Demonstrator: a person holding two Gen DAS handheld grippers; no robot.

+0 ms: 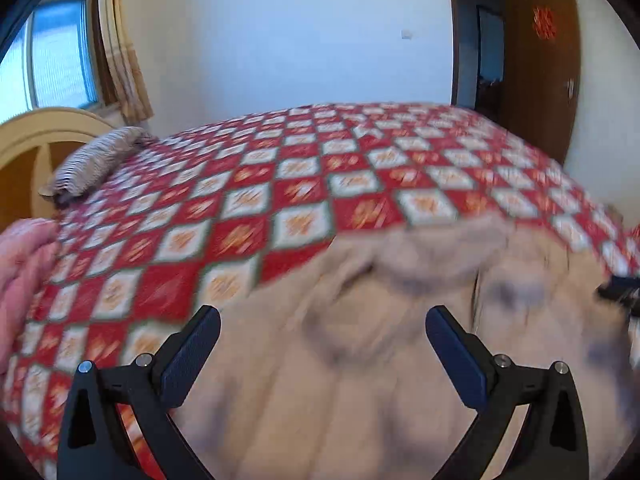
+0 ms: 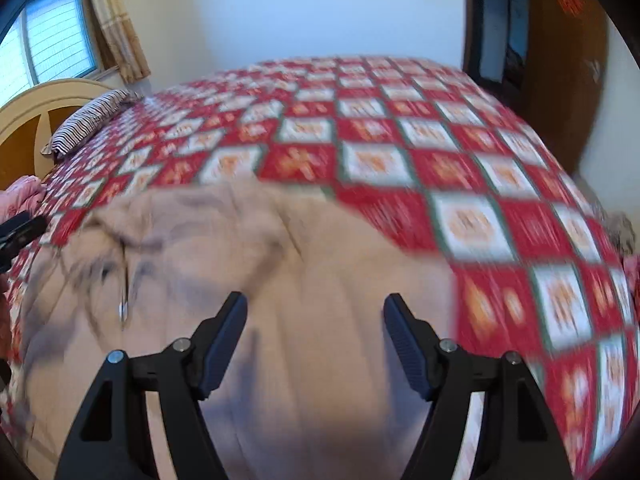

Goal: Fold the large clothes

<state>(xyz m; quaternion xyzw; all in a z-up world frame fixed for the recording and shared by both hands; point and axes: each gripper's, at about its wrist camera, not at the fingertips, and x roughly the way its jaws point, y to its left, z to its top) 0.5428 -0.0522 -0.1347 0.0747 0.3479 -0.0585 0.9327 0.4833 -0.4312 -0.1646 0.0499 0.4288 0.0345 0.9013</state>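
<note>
A home bedroom — bed, pillow, curtained window.

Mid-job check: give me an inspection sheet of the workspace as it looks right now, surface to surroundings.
Surface: bed under a red and white checked cover, blurred.
Job's things: beige garment lying on the cover, zip pull showing; fold state unclear through blur.
Clutter: striped pillow by the headboard; pink bedding at the bed's edge.
Grippers: left gripper open, nothing between its fingers; right gripper open, nothing gripped.
Cables: nothing seen.
Surroundings: window with curtain, white wall, brown door.
</note>
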